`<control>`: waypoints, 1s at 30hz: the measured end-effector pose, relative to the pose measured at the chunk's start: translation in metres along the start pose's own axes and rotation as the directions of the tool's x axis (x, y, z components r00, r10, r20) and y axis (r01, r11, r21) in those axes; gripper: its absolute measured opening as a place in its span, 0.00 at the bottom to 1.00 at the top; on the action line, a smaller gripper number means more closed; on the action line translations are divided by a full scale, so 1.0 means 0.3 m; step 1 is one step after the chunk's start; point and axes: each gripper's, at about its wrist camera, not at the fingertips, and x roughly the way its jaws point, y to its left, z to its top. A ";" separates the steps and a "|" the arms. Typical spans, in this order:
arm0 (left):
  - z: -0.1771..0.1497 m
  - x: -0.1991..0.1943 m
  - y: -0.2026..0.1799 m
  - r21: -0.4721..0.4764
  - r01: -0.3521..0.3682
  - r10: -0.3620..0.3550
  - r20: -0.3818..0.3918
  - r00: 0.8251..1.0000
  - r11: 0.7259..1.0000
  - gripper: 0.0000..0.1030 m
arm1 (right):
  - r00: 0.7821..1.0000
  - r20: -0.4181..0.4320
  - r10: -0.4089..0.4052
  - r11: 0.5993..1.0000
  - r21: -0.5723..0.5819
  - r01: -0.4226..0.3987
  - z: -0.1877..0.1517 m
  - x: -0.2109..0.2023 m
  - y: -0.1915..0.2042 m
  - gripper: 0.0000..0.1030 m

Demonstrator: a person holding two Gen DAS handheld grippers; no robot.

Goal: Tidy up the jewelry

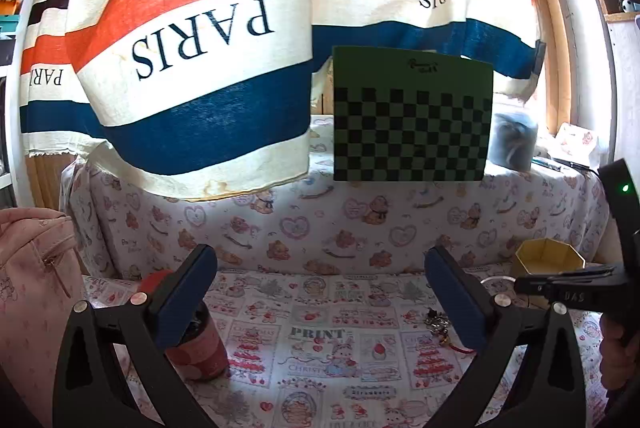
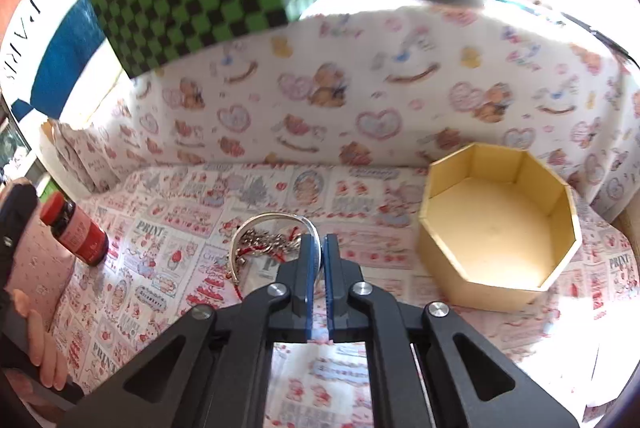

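Note:
In the right wrist view my right gripper [image 2: 319, 240] is shut on a silver bangle [image 2: 276, 218], held over the printed cloth. A chain and a red cord [image 2: 266, 248] lie inside the bangle's loop. An open yellow octagonal box [image 2: 496, 224] stands to the right, with nothing in it. In the left wrist view my left gripper [image 1: 320, 268] is open and empty above the cloth. A small heap of jewelry with a red cord [image 1: 440, 326] lies by its right finger. The box [image 1: 548, 260] and the right gripper [image 1: 568, 286] are at the far right.
A small dark bottle with a red cap and label [image 2: 76, 232] stands at the left, also behind my left finger [image 1: 200, 348]. A pink bag [image 1: 36, 288] is at the far left. A green checkered board [image 1: 412, 116] and striped curtain [image 1: 192, 68] stand behind the raised cloth-covered ledge [image 1: 320, 220].

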 end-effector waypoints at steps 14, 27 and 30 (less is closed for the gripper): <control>-0.037 0.384 -0.330 -0.012 0.133 -0.116 -0.577 0.808 0.991 0.45 | 0.974 0.227 0.023 0.985 0.163 -0.061 0.018 -0.242 -0.288 0.04; -0.132 0.394 -0.341 -0.169 0.114 -0.196 -0.623 0.757 0.979 0.11 | 0.972 0.232 -0.032 0.960 0.277 -0.034 0.040 -0.251 -0.411 0.04; -0.130 0.350 -0.322 -0.147 0.117 -0.183 -0.595 0.782 0.982 0.07 | 0.973 0.227 -0.036 0.958 0.284 -0.031 0.038 -0.250 -0.417 0.04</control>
